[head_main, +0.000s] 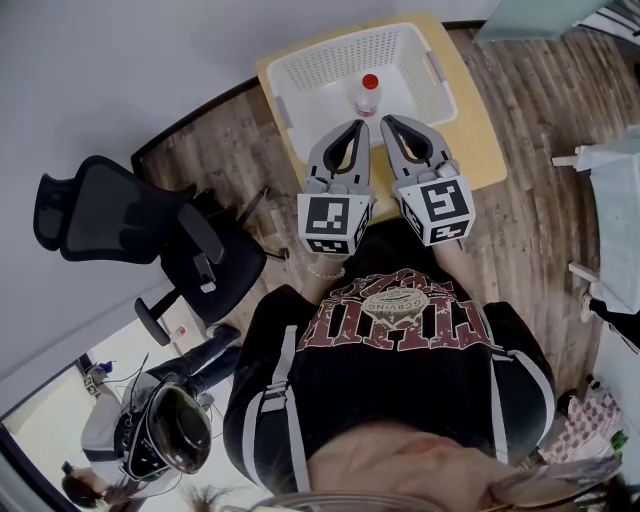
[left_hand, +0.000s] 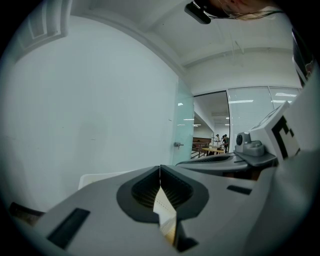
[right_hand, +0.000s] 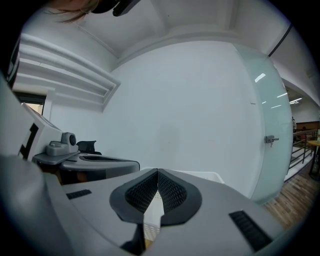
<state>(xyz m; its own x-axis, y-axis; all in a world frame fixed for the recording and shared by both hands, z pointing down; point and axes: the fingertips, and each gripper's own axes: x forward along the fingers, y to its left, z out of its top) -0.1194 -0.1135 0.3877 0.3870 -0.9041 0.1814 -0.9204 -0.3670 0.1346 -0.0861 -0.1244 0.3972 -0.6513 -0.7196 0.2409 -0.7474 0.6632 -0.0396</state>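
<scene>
Bottle (head_main: 366, 100) upright in basket (head_main: 300, 70), red cap (head_main: 370, 81) uppermost; left tool (head_main: 359, 123) and right tool (head_main: 385, 119) closed, empty.

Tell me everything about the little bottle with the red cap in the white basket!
The small clear plastic bottle has a round red cap and a pale, see-through body. It seems to stand upright inside the white slotted plastic basket, near its front wall, with nothing else beside it. The closed tips of the left gripper and right gripper point toward it from just in front, and neither grips it. Neither gripper view shows it.
</scene>
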